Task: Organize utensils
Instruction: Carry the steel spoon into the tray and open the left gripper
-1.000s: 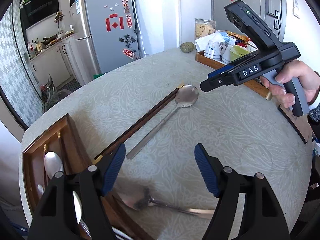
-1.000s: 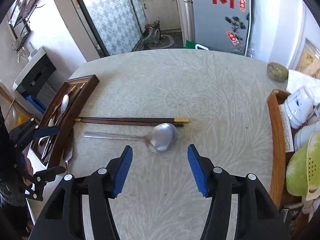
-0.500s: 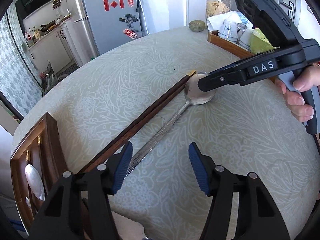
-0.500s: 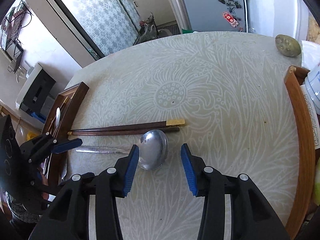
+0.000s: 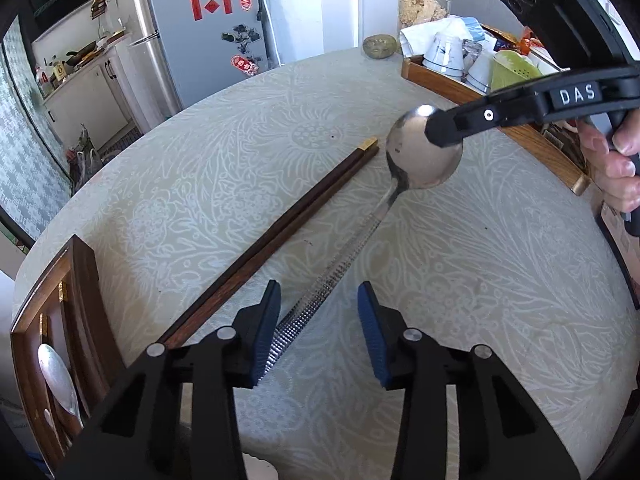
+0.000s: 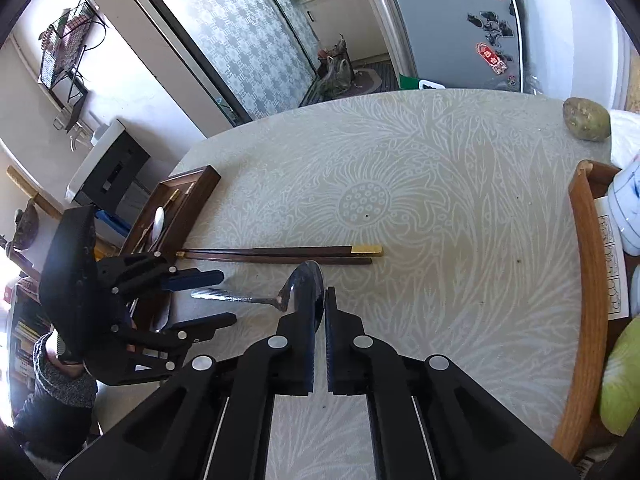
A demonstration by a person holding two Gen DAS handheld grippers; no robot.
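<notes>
the right gripper (image 5: 442, 134) pinches the spoon (image 5: 420, 160) bowl at two o'clock; the left gripper (image 5: 318, 330), jaws just closing, straddles its handle beside the chopsticks (image 5: 280, 240)

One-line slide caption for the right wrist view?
Right tool shut on the spoon bowl beside the chopsticks; left tool straddles its handle.

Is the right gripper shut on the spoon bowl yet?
Shut on it: the right gripper has just closed, pads clamping the spoon bowl's edge, bowl tipped up on its side.
</notes>
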